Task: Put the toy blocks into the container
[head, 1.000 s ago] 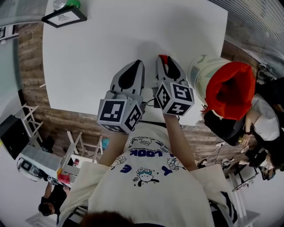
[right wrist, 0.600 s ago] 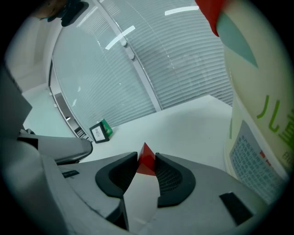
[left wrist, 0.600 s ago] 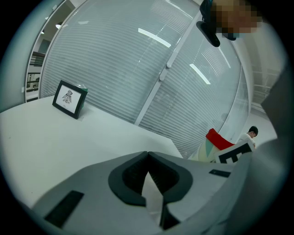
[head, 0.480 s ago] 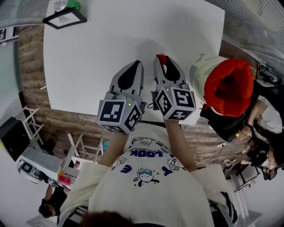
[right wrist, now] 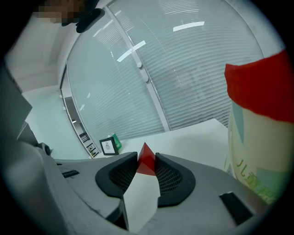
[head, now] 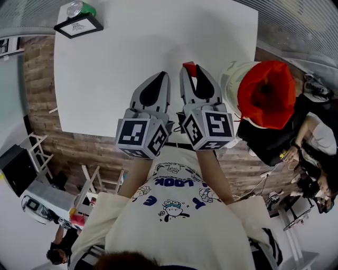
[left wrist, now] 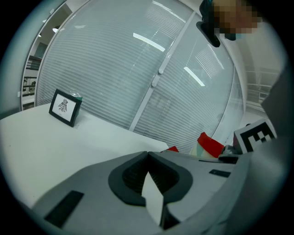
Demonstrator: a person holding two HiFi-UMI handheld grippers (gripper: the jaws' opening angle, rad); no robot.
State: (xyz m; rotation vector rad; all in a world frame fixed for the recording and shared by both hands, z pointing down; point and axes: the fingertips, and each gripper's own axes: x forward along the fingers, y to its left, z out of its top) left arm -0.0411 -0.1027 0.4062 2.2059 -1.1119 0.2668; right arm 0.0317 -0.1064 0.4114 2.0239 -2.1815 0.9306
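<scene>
Frame and green can sit at the table's far left corner. Left gripper, jaws closed tip to tip on nothing, is over the near edge. Beside it, right gripper pinches the red block above the table. Red-lined container stands at the right edge

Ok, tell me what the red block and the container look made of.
The red block: probably hard plastic, glossy; crisp edges, even colour. The container: smooth pale wall, plastic or card; its red liner looks soft, cloth or film, folded over the rim.
</scene>
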